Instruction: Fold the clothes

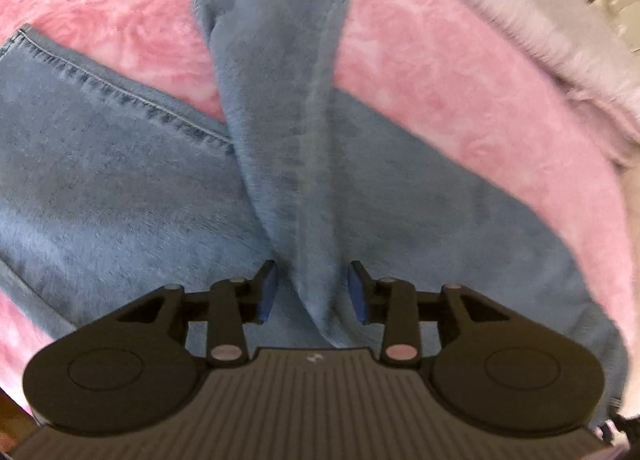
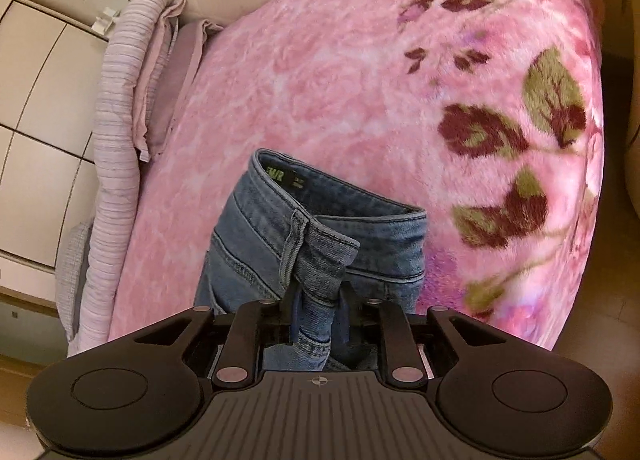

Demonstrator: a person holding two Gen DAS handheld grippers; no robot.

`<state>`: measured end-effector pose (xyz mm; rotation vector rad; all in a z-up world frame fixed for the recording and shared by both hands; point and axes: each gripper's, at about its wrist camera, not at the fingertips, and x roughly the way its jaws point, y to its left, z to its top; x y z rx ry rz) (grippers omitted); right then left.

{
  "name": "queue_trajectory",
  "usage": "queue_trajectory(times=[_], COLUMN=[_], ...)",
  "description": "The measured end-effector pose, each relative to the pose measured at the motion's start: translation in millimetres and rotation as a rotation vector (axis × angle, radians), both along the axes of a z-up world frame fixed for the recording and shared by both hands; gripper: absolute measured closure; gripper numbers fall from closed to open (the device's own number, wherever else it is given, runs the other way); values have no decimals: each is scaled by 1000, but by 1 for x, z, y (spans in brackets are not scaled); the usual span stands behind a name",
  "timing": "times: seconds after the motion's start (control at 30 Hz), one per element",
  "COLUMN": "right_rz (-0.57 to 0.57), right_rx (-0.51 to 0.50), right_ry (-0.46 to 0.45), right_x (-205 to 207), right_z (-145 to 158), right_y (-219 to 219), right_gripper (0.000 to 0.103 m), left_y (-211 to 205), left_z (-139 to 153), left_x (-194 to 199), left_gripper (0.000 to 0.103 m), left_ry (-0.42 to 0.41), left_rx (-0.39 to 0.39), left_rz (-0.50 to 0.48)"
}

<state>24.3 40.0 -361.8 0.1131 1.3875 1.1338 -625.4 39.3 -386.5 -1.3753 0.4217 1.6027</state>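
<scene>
Here we see the left gripper point(image 1: 312, 292) tipped steeply down over the jeans point(image 1: 132, 187), which lie spread on the pink blanket point(image 1: 420, 71) of the bed. Its blue pads point(image 1: 269, 296) stand apart on either side of a raised fold of one leg, not pressing it, so it is released. Our right gripper point(image 2: 318, 316) slants down toward the waistband point(image 2: 320, 232), and its narrow jaws are clenched on a bunched strip of denim beside a belt loop point(image 2: 294, 248), lifted off the blanket. A pale striped pillow point(image 2: 116, 107) lies along the bed's edge.
</scene>
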Motion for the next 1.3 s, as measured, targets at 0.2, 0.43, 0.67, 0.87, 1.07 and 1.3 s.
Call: queue_trajectory(times=[0.2,0.43,0.67,0.87,1.07,1.3], right_rz=[43,58,81,58,80,171], right_rx=[34,41,45,-5,-89,-117], right_ry=[-75,-131,-181,-215,-268,-639], right_x=[-4,6,4,-1,-8,-57], right_z=[13,20,21,10,-9,51], right_y=[1,-16,-21,-17,-14,-14], right_gripper=[89,90,90,90,88,75], left_y=[-18,-78,-93,-88,-84,-104], left_z=[27,29,25,7,6,45], left_x=[3,17,24,32,36,32], left_gripper=[99,98,98,98,92,78], left_ry=[75,104,123,171,204,248], left_rx=[113,147,188,141,99,118], left_rz=[-61,-79,-66,-124,-137,-126])
